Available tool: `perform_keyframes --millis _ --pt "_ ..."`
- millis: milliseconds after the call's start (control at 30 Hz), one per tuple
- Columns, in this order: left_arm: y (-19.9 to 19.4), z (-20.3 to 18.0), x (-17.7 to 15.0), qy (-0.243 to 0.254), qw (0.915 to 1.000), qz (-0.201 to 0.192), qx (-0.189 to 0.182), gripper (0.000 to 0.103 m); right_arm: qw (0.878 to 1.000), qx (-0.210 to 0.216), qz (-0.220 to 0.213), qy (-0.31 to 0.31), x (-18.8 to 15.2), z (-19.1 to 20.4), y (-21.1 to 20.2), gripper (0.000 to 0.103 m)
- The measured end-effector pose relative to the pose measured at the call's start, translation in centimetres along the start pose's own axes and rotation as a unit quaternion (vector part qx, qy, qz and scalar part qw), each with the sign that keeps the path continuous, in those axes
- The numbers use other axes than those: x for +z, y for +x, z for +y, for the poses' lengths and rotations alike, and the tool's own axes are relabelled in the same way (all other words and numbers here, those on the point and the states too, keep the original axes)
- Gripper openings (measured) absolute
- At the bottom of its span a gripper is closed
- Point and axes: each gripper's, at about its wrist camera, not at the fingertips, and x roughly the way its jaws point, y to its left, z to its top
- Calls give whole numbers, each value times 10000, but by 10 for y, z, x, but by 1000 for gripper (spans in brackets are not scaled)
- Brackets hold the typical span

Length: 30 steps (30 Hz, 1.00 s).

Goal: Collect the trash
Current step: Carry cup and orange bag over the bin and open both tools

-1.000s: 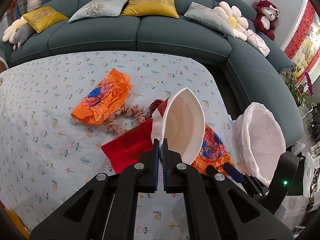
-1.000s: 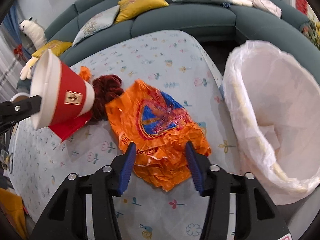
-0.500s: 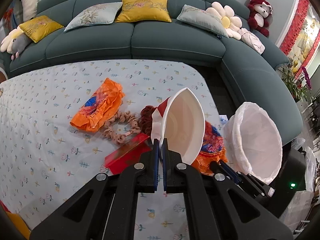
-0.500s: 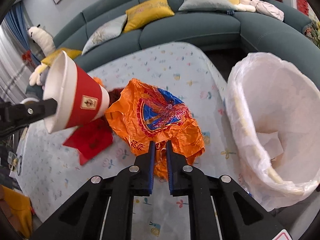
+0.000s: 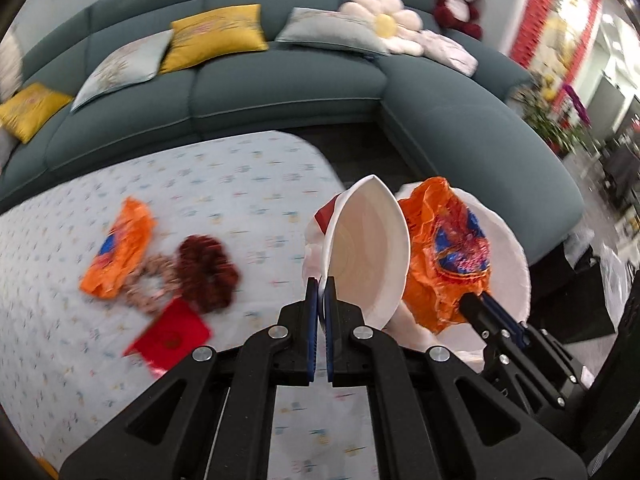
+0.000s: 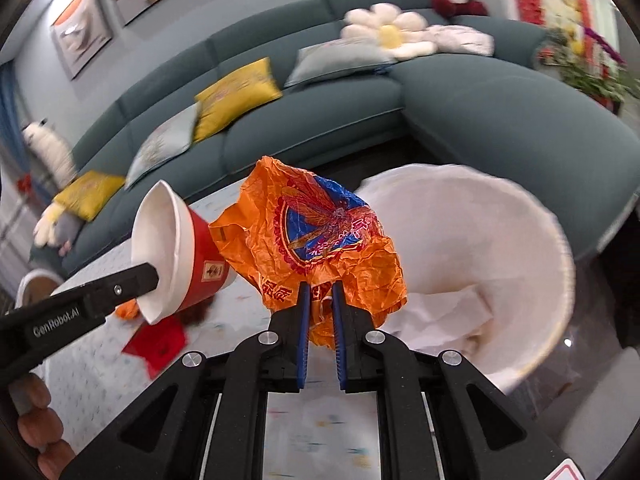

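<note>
My left gripper (image 5: 321, 280) is shut on the rim of a red and white paper cup (image 5: 370, 254), held tilted in the air; the cup also shows in the right wrist view (image 6: 180, 252). My right gripper (image 6: 319, 286) is shut on a crumpled orange wrapper (image 6: 316, 232) and holds it up beside the white-lined trash bin (image 6: 492, 264). In the left wrist view the wrapper (image 5: 444, 256) hangs in front of the bin (image 5: 512, 264). A second orange wrapper (image 5: 118, 254) lies on the table.
On the floral tablecloth (image 5: 240, 184) lie a dark red scrunchie (image 5: 206, 270), a pinkish scrunchie (image 5: 150, 286) and a red envelope (image 5: 170, 332). A teal sofa (image 5: 280, 92) with cushions curves behind. Crumpled paper (image 6: 444, 312) lies in the bin.
My right gripper closed on the orange wrapper and lifted it off the table toward the bin. My left gripper carried the cup up and to the right.
</note>
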Motion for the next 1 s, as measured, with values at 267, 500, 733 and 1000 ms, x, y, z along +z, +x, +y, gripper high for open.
perform_keyframes --millis 267,500,733,1000 --pt "18 -59 7 483 9984 44 -278 3 9971 -266 -159 695 7 -44 -6 11" --pt "26 -82 12 631 9972 63 -393 3 9954 -362 -213 858 8 -52 -4 11" --pt "37 -95 15 738 9955 174 -564 3 9920 -558 -234 1112 9 -62 2 13" --pt "42 -88 21 531 9973 173 -480 19 9878 -695 -405 1336 9 -70 -1 31"
